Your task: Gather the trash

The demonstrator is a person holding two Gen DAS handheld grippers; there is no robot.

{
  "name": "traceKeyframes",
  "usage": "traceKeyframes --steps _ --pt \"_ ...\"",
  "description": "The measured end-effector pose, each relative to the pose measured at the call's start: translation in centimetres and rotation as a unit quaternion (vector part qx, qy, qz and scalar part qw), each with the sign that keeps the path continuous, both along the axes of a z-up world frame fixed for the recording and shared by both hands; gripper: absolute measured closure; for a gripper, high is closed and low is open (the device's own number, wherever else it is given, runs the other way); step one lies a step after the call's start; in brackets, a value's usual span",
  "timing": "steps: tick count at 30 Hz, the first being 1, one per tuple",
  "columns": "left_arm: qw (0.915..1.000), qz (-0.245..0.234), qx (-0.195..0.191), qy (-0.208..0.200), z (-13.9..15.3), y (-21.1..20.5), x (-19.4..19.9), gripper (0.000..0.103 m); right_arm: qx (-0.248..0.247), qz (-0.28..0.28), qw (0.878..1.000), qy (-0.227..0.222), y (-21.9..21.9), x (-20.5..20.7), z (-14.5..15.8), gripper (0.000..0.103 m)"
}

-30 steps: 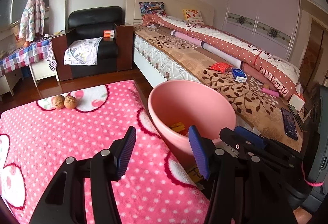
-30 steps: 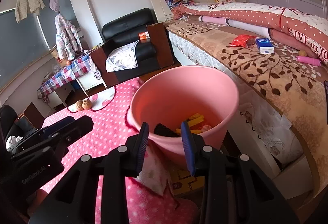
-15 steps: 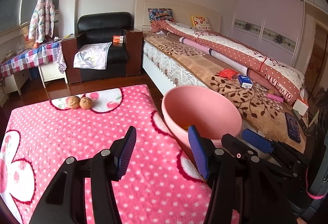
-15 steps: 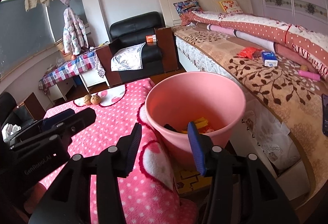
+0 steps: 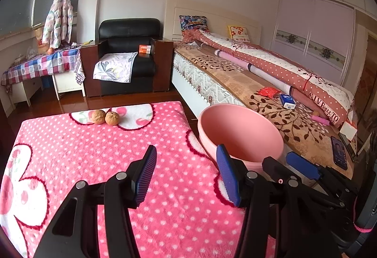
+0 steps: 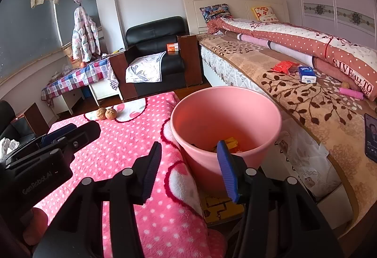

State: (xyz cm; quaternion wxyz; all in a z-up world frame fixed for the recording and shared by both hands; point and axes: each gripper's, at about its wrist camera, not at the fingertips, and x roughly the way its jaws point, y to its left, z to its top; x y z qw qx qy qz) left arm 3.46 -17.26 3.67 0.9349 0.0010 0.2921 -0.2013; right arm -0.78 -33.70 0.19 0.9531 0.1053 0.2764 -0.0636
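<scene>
Right hand-held gripper [image 6: 188, 170]: jaws opening, nothing between, held above pink blanket [image 6: 132, 144] beside pink bin [image 6: 235, 163]. Left hand-held gripper [image 5: 186, 175]: jaws spread, nothing grasped. Yellow trash [image 6: 229, 142] seen inside bin. Two walnuts [image 5: 104, 117] left at blanket's far edge. Bed [image 5: 235, 78] behind bin.

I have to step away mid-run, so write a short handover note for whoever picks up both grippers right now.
Left gripper: open, empty, over the pink polka-dot blanket.
Right gripper: jaws opening, nothing between them, just short of the pink bin.
Done: some trash, yellow pieces among it, lies in the bin.
Left: two walnuts at the blanket's far edge; on the bed, a red wrapper and a blue-and-white pack, possibly trash too.
</scene>
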Motion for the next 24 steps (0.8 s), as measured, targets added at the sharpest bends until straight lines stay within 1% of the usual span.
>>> traceKeyframes --steps 9,24 --pt "1.0 0.005 0.0 0.006 -0.33 0.36 -0.07 0.05 -0.005 -0.008 1.0 -0.022 0.31 -0.79 0.97 0.053" --pt "1.0 0.005 -0.001 0.007 -0.46 0.41 -0.15 0.051 -0.007 -0.006 1.0 -0.022 0.56 -0.93 1.04 0.053"
